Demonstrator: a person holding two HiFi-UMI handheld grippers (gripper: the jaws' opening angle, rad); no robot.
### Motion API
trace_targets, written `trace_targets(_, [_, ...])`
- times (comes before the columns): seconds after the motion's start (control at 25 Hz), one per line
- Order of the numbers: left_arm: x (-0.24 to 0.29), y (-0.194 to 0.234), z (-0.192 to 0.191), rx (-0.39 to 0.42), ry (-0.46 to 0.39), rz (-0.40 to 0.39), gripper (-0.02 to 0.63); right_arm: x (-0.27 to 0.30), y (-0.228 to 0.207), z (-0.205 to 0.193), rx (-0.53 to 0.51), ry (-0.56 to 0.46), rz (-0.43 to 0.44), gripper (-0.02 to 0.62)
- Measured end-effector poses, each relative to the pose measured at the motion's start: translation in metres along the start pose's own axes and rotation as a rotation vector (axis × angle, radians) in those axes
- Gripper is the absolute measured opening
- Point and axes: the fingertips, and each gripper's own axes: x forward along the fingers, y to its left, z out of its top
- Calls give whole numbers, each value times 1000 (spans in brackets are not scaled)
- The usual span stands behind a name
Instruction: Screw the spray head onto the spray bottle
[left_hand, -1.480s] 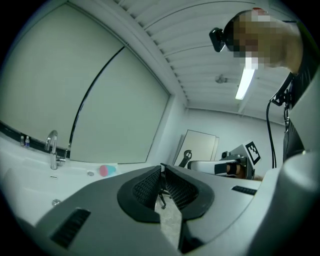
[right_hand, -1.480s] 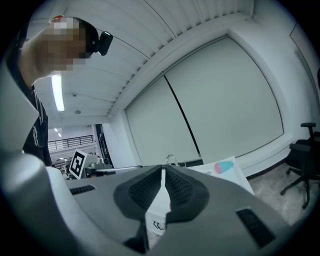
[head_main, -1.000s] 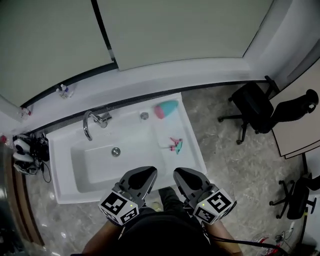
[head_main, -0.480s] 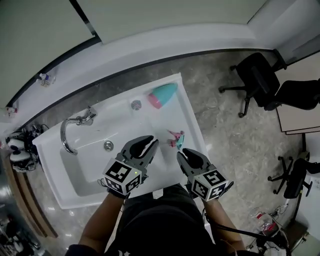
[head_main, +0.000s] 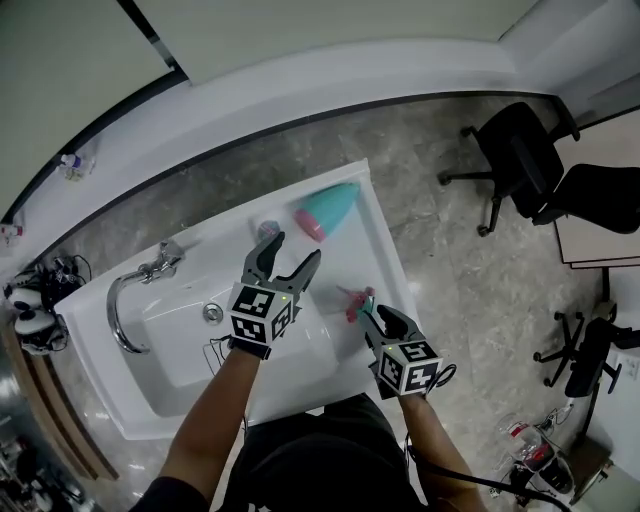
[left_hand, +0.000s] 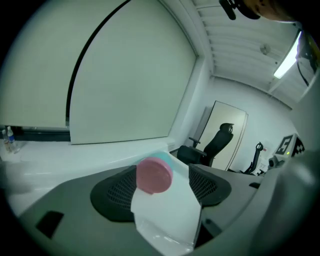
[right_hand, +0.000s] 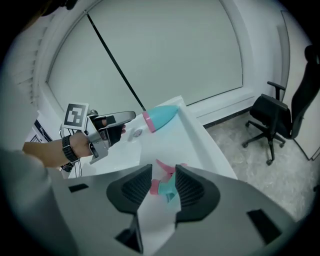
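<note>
A teal spray bottle (head_main: 326, 210) with a pink end lies on its side on the white sink counter (head_main: 385, 262). The pink and teal spray head (head_main: 355, 300) lies nearer me on the same counter. My left gripper (head_main: 292, 250) is open just short of the bottle; its jaws have just been opening, and the pink end (left_hand: 154, 175) shows ahead between them. My right gripper (head_main: 379, 318) is open right behind the spray head (right_hand: 165, 186), which sits between the jaw tips without being pressed. Its jaws have also just been opening.
The sink basin (head_main: 180, 330) with a drain (head_main: 212, 313) and a chrome faucet (head_main: 135, 285) lies left of the counter. A small round fitting (head_main: 268, 230) sits beside the bottle. Black office chairs (head_main: 520, 160) stand on the marble floor to the right.
Both grippers have moved from in front of my body forward and down over the sink, the left toward the bottle, the right toward the spray head. Both went from shut to open.
</note>
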Motion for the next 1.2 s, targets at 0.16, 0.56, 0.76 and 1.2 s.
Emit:
trace_targets(0.16, [39, 10, -7, 88, 3, 27, 392, 14, -6, 1, -13, 18, -14, 136])
trace_targets(0.56, [98, 30, -24, 202, 83, 82, 444, 49, -24, -12, -29, 113, -106, 175])
trace_targets(0.76, [104, 32, -31, 247, 138, 127, 443, 55, -33, -24, -6, 175, -151, 175])
trace_targets(1.2, [106, 28, -41, 255, 233, 73, 425, 52, -35, -32, -40, 272, -113, 173])
